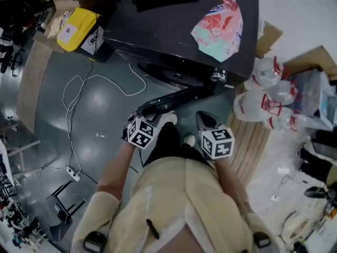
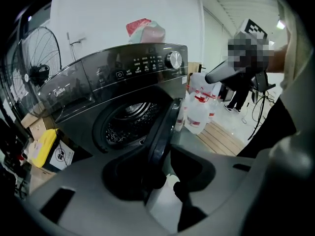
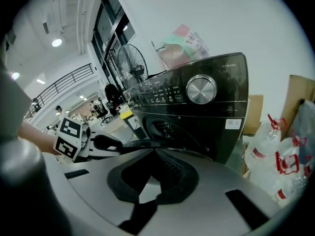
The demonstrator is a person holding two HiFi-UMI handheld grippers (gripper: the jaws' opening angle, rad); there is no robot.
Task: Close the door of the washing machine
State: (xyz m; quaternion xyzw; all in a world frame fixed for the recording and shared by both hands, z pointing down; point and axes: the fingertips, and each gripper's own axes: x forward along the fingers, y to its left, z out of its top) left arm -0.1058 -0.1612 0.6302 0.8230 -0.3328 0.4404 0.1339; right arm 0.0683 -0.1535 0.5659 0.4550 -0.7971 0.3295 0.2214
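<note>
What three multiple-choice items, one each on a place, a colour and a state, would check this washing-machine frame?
1. Where does the pink and mint-green plastic bag lie?
A. on top of the dark grey front-loading washing machine
B. on the floor
C. inside the drum

2. What colour is the machine's round control knob?
A. red
B. silver
C. yellow

3. How does the machine's round dark door stand?
A. shut
B. taken off
C. open

Answers:
1 A: in the head view the bag rests on the machine's flat top.
2 B: the knob shines silver against the dark panel.
3 C: the door is swung out from the machine's front, with its rim between the parted jaws of the left gripper.
</note>
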